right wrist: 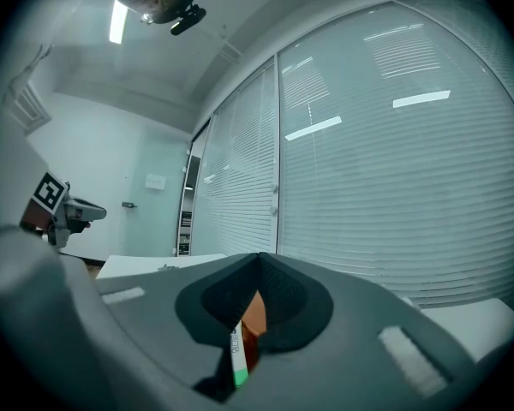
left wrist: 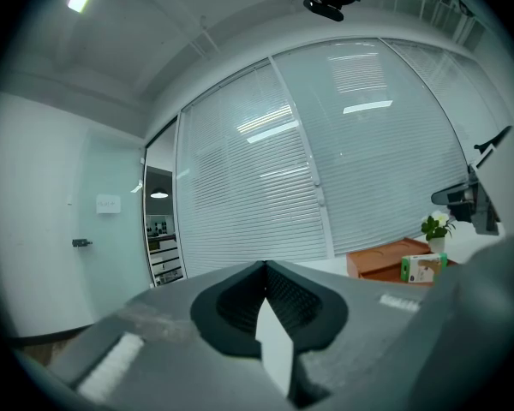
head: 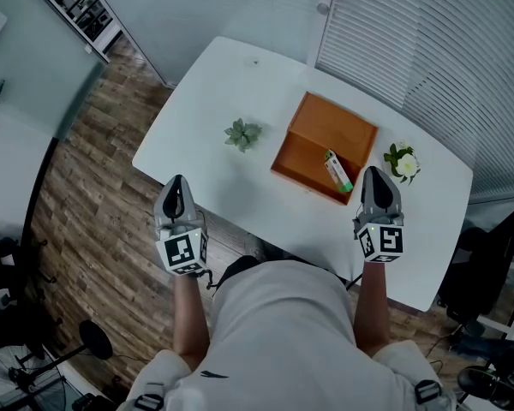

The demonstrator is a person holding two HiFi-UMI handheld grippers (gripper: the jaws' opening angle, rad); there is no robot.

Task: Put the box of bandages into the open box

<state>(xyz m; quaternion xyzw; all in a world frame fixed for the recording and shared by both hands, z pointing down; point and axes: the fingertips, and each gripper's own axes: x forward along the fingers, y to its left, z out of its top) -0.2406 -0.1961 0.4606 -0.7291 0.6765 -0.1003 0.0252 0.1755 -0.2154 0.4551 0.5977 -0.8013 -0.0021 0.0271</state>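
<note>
Head view: the box of bandages lies inside the open box, against its right wall at centre right of the frame. Its long axis runs from upper left to lower right. My right gripper sits just beside it, to its lower right. My left gripper is well apart at lower left.

Left gripper view: my left jaws are pressed together on nothing, and the bandages show far off at the right edge.

Right gripper view: my right jaws meet at the tips and are empty. Through the slit below them I see the bandages down in the wooden box. I judge the placing done.
</note>
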